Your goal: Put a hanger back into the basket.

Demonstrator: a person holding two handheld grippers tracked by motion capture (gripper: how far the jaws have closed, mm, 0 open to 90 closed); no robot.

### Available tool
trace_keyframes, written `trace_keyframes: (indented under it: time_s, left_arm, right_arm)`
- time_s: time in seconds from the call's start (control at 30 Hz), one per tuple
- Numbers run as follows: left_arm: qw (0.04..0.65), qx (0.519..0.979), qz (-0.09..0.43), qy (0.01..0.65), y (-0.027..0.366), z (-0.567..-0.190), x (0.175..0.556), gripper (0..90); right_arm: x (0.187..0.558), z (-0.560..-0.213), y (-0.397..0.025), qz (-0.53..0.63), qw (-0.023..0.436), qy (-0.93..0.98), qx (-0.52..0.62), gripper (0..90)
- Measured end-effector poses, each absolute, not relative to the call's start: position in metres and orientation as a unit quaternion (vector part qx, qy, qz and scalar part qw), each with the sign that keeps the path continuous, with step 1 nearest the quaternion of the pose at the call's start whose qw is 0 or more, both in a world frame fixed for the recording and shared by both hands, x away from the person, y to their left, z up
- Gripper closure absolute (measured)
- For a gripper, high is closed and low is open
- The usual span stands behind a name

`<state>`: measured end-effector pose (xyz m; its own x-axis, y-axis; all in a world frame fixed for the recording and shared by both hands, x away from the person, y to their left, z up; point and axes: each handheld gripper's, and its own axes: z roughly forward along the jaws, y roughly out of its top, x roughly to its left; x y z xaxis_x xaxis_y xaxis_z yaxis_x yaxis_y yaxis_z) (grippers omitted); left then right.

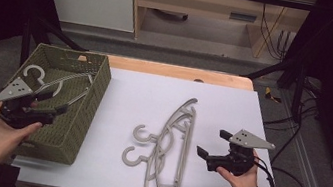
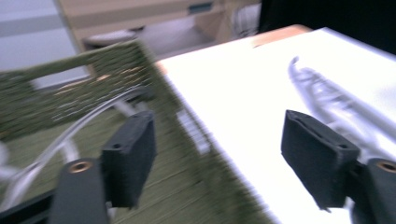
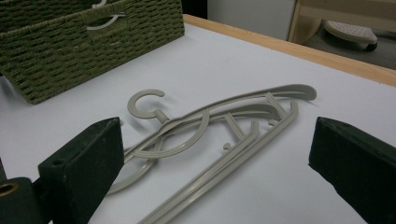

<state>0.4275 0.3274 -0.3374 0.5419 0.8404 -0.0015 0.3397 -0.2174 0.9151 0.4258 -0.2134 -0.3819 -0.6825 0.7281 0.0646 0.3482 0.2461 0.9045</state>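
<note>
– Where are the hangers?
– Two grey hangers (image 1: 170,144) lie mid-tabletop; another hanger (image 1: 49,82) lies in the green basket (image 1: 79,125) at left.
– And the grippers?
– Left gripper (image 1: 58,107) over the basket, right gripper (image 1: 211,143) right of the pile, both jaws wide, empty.

Dim room; bright tabletop; left gripper view motion-blurred.

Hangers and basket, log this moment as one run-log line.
left tongs: open, over basket, hanger inside | right tongs: open, beside hangers on table | nothing gripped
</note>
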Motion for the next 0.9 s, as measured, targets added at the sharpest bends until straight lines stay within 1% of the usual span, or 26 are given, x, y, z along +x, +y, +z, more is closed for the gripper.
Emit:
trace_keyframes:
  time_s: [0.1,0.27,0.5,0.9]
  left_arm:
    - [0.495,0.736,0.250,0.388,0.313,-0.340,0.422,18.2]
    - [0.502,0.743,0.244,0.369,0.293,-0.350,0.415,12.8]
    - [0.497,0.752,0.243,0.358,0.284,-0.358,0.415,9.1]
    - [0.491,0.756,0.243,0.358,0.283,-0.361,0.415,8.3]
  right_arm:
    - [0.426,-0.382,-0.208,0.501,0.184,0.769,0.351,3.4]
    - [0.426,-0.383,-0.199,0.500,0.177,0.772,0.349,3.1]
    - [0.425,-0.387,-0.183,0.495,0.163,0.779,0.349,2.8]
    - [0.422,-0.398,-0.149,0.468,0.145,0.803,0.339,3.8]
